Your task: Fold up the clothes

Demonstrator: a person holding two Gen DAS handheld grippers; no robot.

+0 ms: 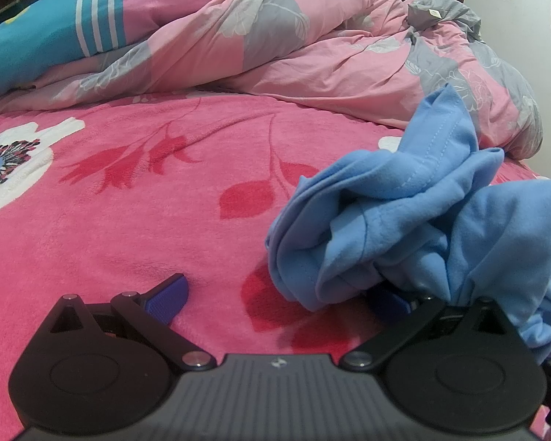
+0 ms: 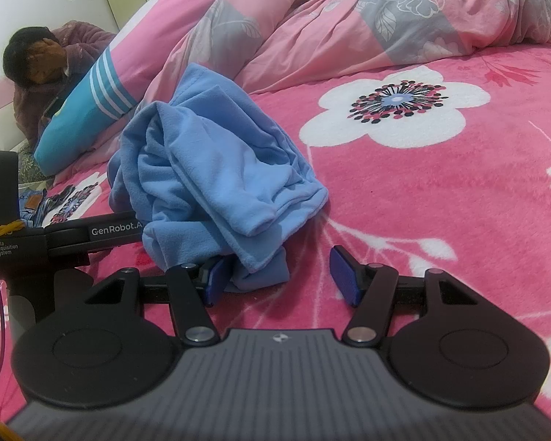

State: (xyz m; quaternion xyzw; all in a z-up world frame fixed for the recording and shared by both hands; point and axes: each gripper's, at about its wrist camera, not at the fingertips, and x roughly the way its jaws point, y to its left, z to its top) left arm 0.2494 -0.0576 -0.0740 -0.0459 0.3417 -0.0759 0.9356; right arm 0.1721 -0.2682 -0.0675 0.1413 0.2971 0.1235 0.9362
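A crumpled light-blue fleece garment lies in a heap on the pink flowered blanket. My left gripper is open wide at the heap's near-left edge. Its left pad rests bare on the blanket, and its right pad is half hidden under the cloth. In the right wrist view the garment sits ahead and to the left. My right gripper is open. A low corner of the cloth lies between the jaws against the left pad. The right pad stands apart from it.
A pink and grey quilt is heaped across the back of the bed, beside a blue striped pillow. A person in purple sits at the far left. The left tool's black body reaches in. Jeans lie behind it.
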